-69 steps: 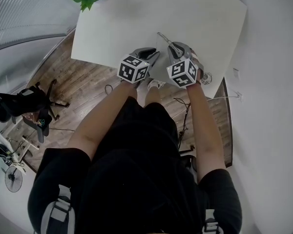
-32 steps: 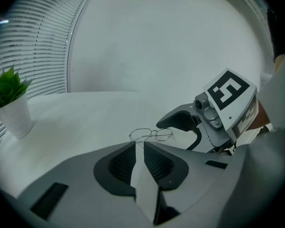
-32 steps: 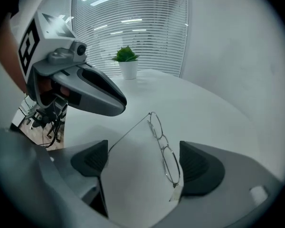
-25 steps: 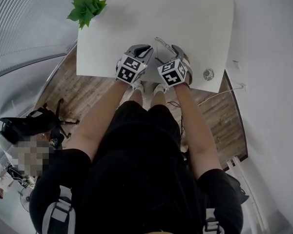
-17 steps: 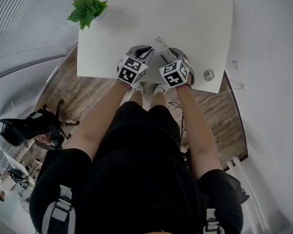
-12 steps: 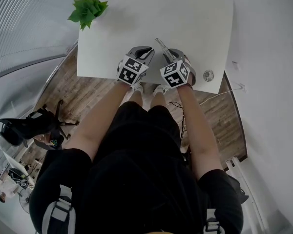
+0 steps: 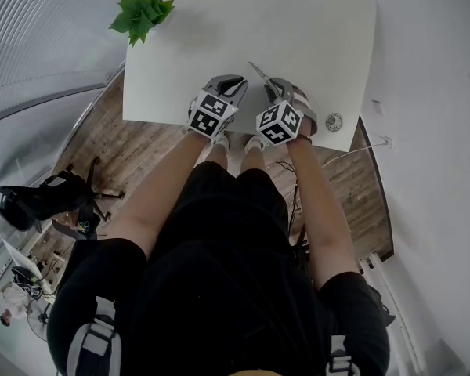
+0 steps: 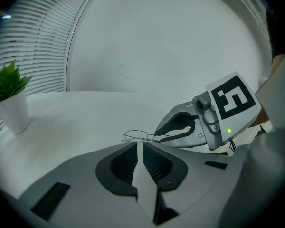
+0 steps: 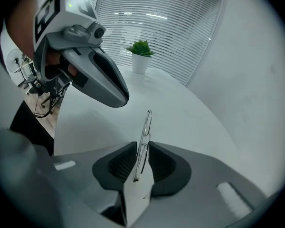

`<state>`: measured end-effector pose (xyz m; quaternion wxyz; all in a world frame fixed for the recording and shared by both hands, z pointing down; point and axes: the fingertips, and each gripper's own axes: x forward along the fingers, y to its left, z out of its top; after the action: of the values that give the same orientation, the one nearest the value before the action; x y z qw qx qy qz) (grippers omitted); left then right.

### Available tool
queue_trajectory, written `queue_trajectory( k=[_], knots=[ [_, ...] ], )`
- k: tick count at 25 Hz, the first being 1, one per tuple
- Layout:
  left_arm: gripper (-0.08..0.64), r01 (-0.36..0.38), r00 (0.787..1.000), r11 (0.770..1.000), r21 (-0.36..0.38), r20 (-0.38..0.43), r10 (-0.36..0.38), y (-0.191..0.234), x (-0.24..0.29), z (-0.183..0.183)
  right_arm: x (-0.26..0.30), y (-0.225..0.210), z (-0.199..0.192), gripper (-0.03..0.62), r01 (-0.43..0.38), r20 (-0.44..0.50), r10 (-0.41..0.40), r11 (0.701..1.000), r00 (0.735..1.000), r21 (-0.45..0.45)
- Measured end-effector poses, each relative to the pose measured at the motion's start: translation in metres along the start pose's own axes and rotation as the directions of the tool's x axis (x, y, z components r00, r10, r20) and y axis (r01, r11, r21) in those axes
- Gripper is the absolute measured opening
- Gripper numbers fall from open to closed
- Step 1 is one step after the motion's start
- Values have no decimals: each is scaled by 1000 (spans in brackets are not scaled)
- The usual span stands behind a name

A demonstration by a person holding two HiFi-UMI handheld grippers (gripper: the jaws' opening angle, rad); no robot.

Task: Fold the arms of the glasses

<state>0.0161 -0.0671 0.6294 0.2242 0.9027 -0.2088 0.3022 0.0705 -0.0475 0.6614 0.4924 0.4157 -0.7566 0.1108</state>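
Right claw [image 9: 142, 144] rolled, just closed pinching glasses [image 9: 145, 126] | left claw [image 8: 137, 144] pressed together | plant [image 7: 143, 10] apart

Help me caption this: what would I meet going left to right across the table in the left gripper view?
Potted plant, glasses, right tool.

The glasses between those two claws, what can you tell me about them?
The glasses are a thin, silvery wire frame, metal by the look, with rounded rims. They stand on edge above the white table, one rim poking past the right gripper, whose jaws have just been closing and now pinch the frame. The left gripper, jaws shut, seems to pinch it too at its tips.
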Motion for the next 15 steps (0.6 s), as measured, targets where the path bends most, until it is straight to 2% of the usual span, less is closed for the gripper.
queue_trajectory(
  k=[5, 8, 12, 15],
  knots=[
    [41, -4, 1000, 1000, -10, -9, 4, -2, -1, -6, 0, 10, -3, 97, 3, -4, -3, 995, 1000, -96],
    [41, -7, 1000, 1000, -12, -8, 7, -3, -2, -8, 1, 18, -6, 127, -18, -8, 17, 992, 1000, -123],
    [41, -11, 1000, 1000, -13, -10, 11, -4, -3, -10, -1, 24, -8, 153, -46, 2, 46, 995, 999, -93],
    [41, -11, 1000, 1000, -10, -3, 11, -5, -6, -7, -10, 23, -4, 158, -65, 44, 66, 998, 997, -27]
  ],
)
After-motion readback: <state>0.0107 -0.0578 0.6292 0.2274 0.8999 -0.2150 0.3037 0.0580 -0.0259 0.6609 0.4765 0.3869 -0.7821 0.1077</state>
